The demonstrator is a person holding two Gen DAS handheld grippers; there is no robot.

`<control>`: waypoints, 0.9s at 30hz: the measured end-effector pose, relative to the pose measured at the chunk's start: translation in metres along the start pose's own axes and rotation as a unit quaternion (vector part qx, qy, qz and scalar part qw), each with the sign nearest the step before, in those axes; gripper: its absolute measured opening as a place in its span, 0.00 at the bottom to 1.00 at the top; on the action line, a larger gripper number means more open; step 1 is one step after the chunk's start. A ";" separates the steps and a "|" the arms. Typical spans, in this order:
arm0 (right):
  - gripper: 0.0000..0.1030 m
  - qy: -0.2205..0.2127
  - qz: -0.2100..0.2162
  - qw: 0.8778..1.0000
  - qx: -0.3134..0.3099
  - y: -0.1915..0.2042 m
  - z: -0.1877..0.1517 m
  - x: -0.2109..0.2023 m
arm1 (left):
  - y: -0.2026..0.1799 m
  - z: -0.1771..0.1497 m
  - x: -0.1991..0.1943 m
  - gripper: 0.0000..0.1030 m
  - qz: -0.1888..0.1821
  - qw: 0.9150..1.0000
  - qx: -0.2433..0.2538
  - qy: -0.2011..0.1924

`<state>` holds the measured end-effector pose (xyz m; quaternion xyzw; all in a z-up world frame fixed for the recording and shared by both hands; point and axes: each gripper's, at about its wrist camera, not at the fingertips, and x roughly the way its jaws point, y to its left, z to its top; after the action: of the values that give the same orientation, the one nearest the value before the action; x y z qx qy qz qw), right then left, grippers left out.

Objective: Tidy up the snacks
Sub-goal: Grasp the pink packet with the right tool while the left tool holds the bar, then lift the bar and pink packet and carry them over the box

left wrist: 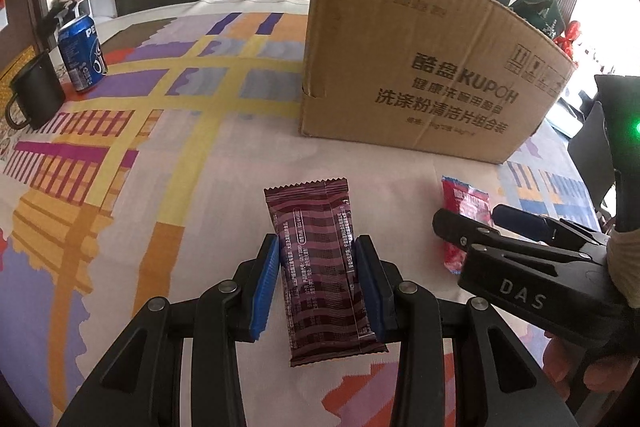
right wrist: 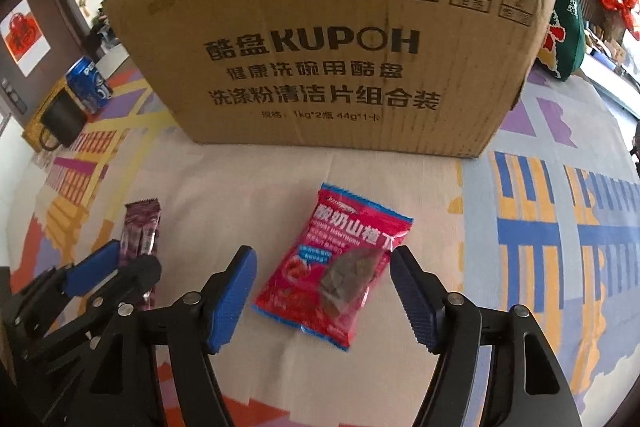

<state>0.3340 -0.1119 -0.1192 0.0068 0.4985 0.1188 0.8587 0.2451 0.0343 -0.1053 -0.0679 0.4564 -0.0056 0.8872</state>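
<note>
On a surface (left wrist: 224, 163) draped in a bright patchwork-print cloth, two hand-held grippers work side by side in front of a tall brown cardboard box (left wrist: 420, 67) printed with dark lettering. The left gripper (left wrist: 318, 283) has its blue-padded fingers (left wrist: 264, 287) pinching a long maroon foil snack wrapper (left wrist: 320, 267) by its two long edges, the pack lying flat on the cloth. The right gripper (right wrist: 324, 299) has its fingers (right wrist: 232, 299) spread wide on either side of a flat red-and-blue snack bag (right wrist: 340, 267), clear of its edges; the bag lies flat just in front of the box.

The step in hand looks like the pick-up: one snack gripped, the other lined up. The next move likely calls for the right fingers to close across the bag's width, then for both packs to be lifted over the box's high front wall, assuming the box is where the snacks go.

Only the left wrist view shows the maroon pack whole, and the person's hand (left wrist: 576, 367) behind the right gripper. Only the right wrist view shows the red bag whole, with its dark clear window; from the left it is a sliver behind the other gripper. A blue soda can (left wrist: 82, 55) and a black mug (left wrist: 38, 95) stand well apart at the far left.
</note>
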 end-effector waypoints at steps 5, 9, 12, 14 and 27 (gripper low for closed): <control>0.67 0.000 -0.027 1.000 0.000 0.000 0.007 0.007 | -0.001 0.004 0.005 0.37 0.004 1.000 0.003 0.001; 0.58 0.001 -0.035 0.999 -0.003 0.000 0.010 0.010 | -0.002 0.008 0.008 0.37 0.005 1.000 0.004 0.001; 0.52 0.001 -0.034 0.999 0.000 -0.005 0.010 0.009 | -0.002 0.010 0.008 0.37 0.004 1.000 0.003 0.000; 0.45 -0.002 -0.026 1.000 -0.002 -0.009 0.009 0.004 | -0.003 0.011 0.008 0.37 0.003 1.000 0.003 0.000; 0.42 -0.041 -0.007 0.999 -0.010 -0.011 0.005 -0.036 | -0.013 0.018 -0.023 0.37 -0.009 0.999 0.011 -0.031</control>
<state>0.3238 -0.1298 -0.0873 -0.0008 0.4615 0.1172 0.8794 0.2471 0.0256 -0.0747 -0.0625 0.4283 -0.0162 0.9013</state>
